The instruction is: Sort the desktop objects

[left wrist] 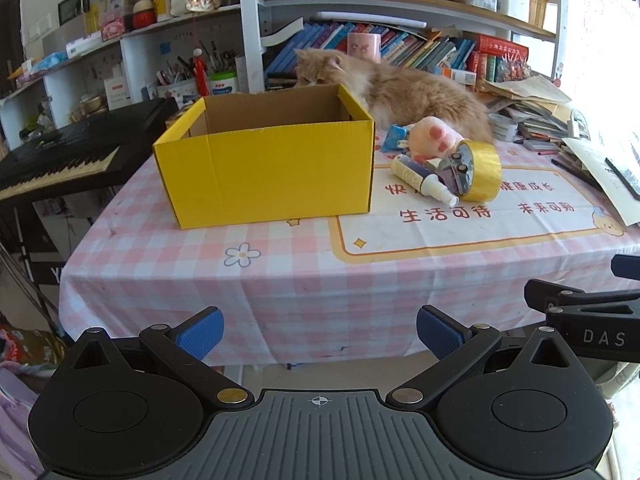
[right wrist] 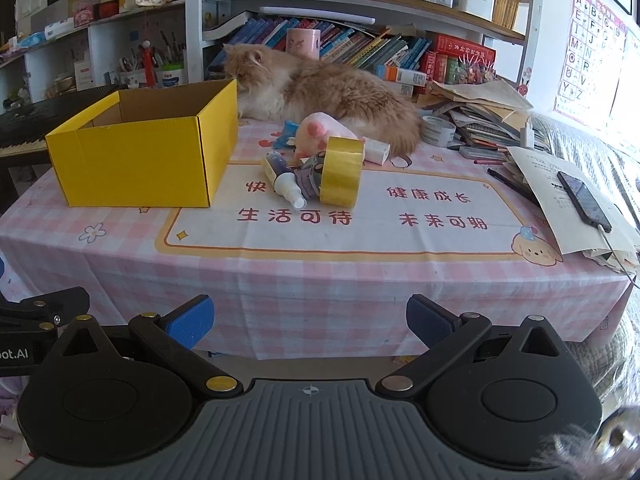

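An open yellow cardboard box [left wrist: 264, 168] [right wrist: 140, 156] stands on the pink checked tablecloth, and it looks empty. Right of it lies a small pile: a gold tape roll [left wrist: 482, 170] [right wrist: 342, 170], a small spray bottle [left wrist: 424, 180] [right wrist: 284, 180], a patterned tape roll [left wrist: 454, 172] [right wrist: 310, 176], a pink plush paw [left wrist: 434, 136] [right wrist: 320, 130], a blue packet [left wrist: 394, 136] [right wrist: 286, 132] and a small white box [right wrist: 376, 151]. My left gripper [left wrist: 320, 332] and right gripper [right wrist: 310, 320] hang open before the table's front edge, holding nothing.
An orange and white cat [left wrist: 400, 92] [right wrist: 320, 88] lies behind the pile. Stacked papers [right wrist: 480, 112], a phone on a cable [right wrist: 584, 200], a pen [right wrist: 512, 186] and a white tape roll [right wrist: 438, 130] crowd the right. A keyboard [left wrist: 60, 160] sits left; bookshelves stand behind.
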The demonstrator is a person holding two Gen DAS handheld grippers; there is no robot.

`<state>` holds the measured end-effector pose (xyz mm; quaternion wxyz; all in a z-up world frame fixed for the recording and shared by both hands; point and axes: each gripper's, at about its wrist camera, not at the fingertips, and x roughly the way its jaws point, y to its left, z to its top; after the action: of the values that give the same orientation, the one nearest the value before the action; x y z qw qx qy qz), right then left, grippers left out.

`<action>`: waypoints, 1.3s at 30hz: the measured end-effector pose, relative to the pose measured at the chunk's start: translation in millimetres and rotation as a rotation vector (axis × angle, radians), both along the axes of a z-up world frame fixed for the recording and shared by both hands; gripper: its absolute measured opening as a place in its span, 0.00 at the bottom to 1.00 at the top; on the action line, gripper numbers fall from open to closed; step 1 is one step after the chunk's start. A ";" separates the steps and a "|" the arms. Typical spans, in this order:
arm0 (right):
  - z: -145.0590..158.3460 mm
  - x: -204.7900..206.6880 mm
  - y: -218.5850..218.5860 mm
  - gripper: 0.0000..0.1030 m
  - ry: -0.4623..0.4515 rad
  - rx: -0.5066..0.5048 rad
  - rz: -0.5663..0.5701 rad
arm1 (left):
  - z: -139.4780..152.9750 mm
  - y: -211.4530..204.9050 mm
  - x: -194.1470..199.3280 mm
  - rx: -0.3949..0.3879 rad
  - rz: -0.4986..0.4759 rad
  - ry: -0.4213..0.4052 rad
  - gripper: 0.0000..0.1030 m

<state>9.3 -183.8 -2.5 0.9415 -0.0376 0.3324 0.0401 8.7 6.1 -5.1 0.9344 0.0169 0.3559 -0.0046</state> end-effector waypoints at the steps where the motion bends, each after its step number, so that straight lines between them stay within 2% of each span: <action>1: -0.4 0.3 0.6 1.00 0.002 -0.004 -0.003 | -0.6 0.4 0.7 -0.004 0.000 0.004 1.00; 10: -1.3 1.8 -3.2 1.00 0.018 -0.011 -0.028 | -4.2 0.4 4.1 -0.016 -0.011 0.026 1.00; 22: -0.6 5.2 10.2 1.00 0.038 -0.025 0.033 | -4.0 3.5 6.2 -0.038 -0.042 0.029 1.00; 39: -1.9 21.7 -1.9 0.98 0.038 -0.016 0.019 | -9.6 -11.3 28.2 -0.042 -0.069 0.052 0.99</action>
<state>31.0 -185.6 -4.4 0.9342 -0.0476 0.3503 0.0473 36.9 -5.2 -14.7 0.9242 0.0095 0.3792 -0.0449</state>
